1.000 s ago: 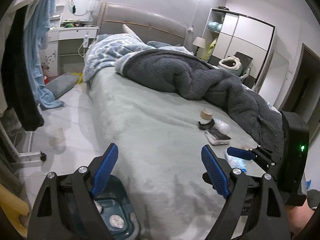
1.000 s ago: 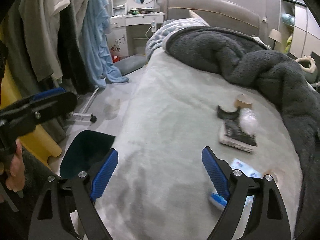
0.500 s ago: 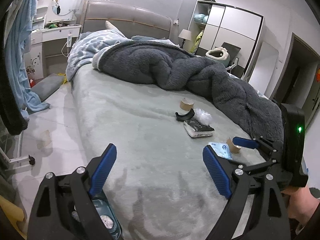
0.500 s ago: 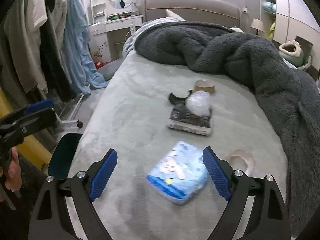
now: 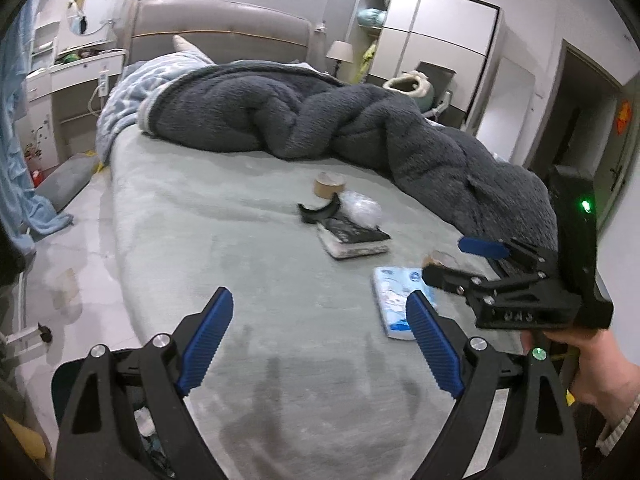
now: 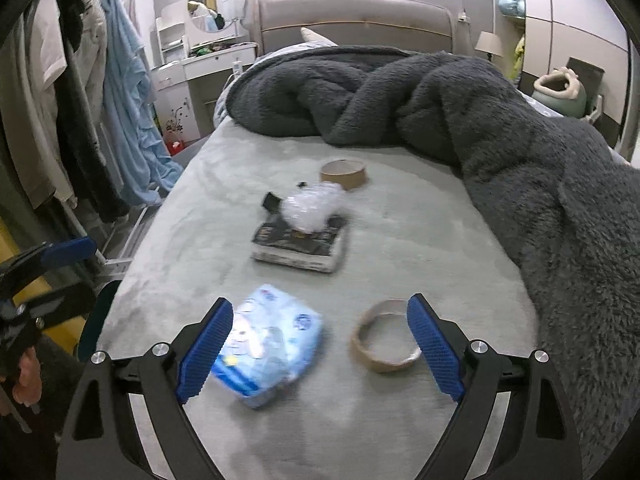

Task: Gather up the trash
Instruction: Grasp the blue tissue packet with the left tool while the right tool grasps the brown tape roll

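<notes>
Both hand-held grippers are hovering over the pale grey-green plush bed (image 6: 420, 248), jaws wide apart with nothing in them. The right hand-held gripper (image 6: 320, 344) has just been opening a touch more, and it points at two bits of trash lying side by side near the foot of the bed: a crinkly light-blue plastic tissue pack (image 6: 268, 348) and an empty brown cardboard tape ring (image 6: 386, 340). Further up sits a crumpled ball of clear plastic wrap (image 6: 314, 210) on top of a dark paperback book (image 6: 300, 242), with a fuller brown tape roll (image 6: 343, 174) behind it. The left hand-held gripper (image 5: 320, 348) is over bare bedding, beside a dark teal bin (image 5: 72, 396) at the bed edge.

What I'd worry about: the pack and the ring both sit inside the right jaws' span, so closing could catch both or shove one away. The pack looks soft and slippery and could squirt out. The plush cover could also snag in the pads. And grabbing the wrap carelessly might drag the book along, which probably isn't trash.
</notes>
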A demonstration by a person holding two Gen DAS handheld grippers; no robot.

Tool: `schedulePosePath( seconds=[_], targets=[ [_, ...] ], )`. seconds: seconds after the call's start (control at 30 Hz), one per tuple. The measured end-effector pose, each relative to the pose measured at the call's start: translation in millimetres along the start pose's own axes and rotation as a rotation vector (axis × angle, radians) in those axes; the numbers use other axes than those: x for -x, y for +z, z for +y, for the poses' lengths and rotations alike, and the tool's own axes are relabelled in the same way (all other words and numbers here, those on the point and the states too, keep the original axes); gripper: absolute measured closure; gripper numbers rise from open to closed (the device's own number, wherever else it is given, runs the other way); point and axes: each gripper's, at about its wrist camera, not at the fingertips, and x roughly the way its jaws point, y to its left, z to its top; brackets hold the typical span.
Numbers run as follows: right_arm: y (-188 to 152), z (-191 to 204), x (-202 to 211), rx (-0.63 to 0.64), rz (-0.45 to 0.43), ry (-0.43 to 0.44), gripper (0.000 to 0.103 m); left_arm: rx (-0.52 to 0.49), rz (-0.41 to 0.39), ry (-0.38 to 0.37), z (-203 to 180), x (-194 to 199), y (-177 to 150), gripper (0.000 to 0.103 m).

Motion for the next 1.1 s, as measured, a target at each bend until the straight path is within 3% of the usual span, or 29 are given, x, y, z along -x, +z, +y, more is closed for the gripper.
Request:
schedulePosePath(
  seconds=[0.6, 0.83, 1.0, 1.1],
  targets=[
    [-10, -45, -24, -0.098, 0.016, -0.019, 0.013, -0.100, 0.029, -0.067, -47, -37, -12, 0.011],
    [-11, -37, -23, -0.021, 0.027, -0.039, 0.014, -0.105, 0.059, -0.087, -57, -56, -17, 0.011],
    [-14, -36, -29, 0.012, 0.065, -0.045, 0.025, -0.109, 0.083, -0.095, -62, -65, -21, 0.011],
    [-17, -39, -33, 0.014, 0.089, -0.045, 0.038, -0.113, 0.095, -0.090, -65, -70, -21, 0.011]
  ],
)
